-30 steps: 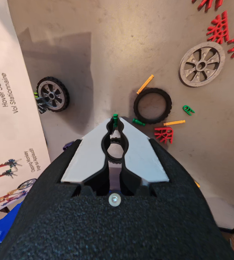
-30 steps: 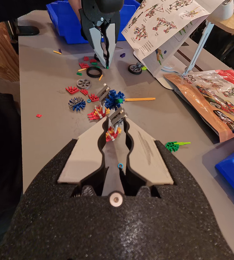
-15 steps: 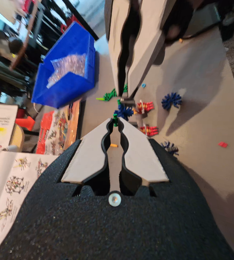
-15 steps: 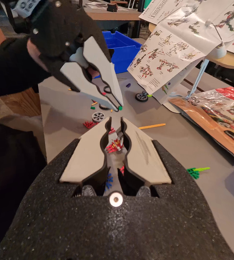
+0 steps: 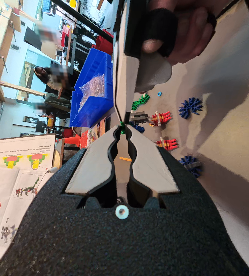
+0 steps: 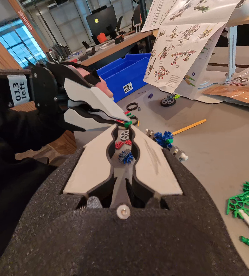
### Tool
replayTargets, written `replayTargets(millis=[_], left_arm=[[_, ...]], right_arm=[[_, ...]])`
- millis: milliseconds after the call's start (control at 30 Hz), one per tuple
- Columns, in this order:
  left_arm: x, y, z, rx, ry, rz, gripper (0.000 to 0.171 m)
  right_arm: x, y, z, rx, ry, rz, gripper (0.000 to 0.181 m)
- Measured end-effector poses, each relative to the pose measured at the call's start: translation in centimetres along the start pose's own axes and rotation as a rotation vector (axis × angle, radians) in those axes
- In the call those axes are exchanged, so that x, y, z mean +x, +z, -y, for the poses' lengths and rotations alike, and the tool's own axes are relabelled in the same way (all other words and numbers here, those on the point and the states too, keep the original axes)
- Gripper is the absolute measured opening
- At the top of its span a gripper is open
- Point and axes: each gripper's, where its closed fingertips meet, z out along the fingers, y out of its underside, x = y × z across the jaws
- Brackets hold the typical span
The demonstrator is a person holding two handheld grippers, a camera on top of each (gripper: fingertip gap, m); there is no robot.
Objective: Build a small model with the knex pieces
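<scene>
gripping a small green rod (image 5: 122, 128) at its tips, the left gripper (image 5: 122, 127) is raised above the grey table (image 5: 219, 122) with its jaws closed on the piece. in the right wrist view the same green rod (image 6: 127, 124) sticks out from the tips of the left gripper (image 6: 124, 121), which enters from the left side, held by a hand in a black fingerless glove (image 6: 91, 79).

the right gripper (image 6: 122, 127) has its jaws slightly apart, with a narrow gap at the tips. its tips sit just beside the green rod, almost tip to tip with the left gripper; whether they touch the rod cannot be determined. in the left wrist view the right gripper (image 5: 123, 119) comes down from above, its tips meeting the rod area.

items on the table below and beyond the grippers:
- a grey spoked wheel hub (image 6: 124, 135) and red connector pieces (image 6: 119, 145), seen through the gap of the right gripper.
- a blue and grey snowflake connector (image 6: 126, 156), nearer the right gripper's base.
- a partly built assembly of blue connectors with grey blocks (image 6: 164, 139), just right of the right gripper.
- a long yellow rod (image 6: 189, 127), lying beyond that assembly.
- two black tyre rings (image 6: 132, 106), a small wheel with tyre (image 6: 168, 101), and a blue bin (image 6: 123, 74) further back.
- green connectors (image 6: 246, 198) at the right edge.
- an instruction sheet (image 6: 176, 49) standing propped at the rear right.
</scene>
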Motion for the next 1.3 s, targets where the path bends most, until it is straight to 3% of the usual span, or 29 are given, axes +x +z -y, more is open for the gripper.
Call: replayTargets(millis=[200, 267, 700, 1067, 1167, 1300], left_arm=[[0.7, 0.0, 0.3, -0.001, 0.045, 0.025, 0.004], [1.0, -0.1, 0.6, 0.010, 0.068, 0.045, 0.004], [-0.4, -0.1, 1.1, 0.067, -0.079, 0.141, 0.006], [-1.5, -0.2, 0.0, 0.087, -0.147, 0.176, 0.006], [-1.4, -0.1, -0.4, 0.086, -0.166, 0.160, 0.014], [-1.1, 0.1, 0.0, 0.094, -0.159, 0.127, 0.008]], right_arm=[[-0.3, -0.1, -0.5, -0.007, 0.012, -0.039, 0.014], [-0.1, -0.3, -0.7, -0.011, -0.019, -0.069, 0.005], [0.0, -0.7, 0.6, -0.080, -0.158, -0.046, 0.003], [0.2, -0.5, 1.7, -0.086, -0.132, 0.019, 0.003], [0.5, -0.4, 1.5, -0.119, -0.146, 0.016, 0.003], [0.7, 0.1, 1.2, -0.226, -0.205, 0.004, 0.004]])
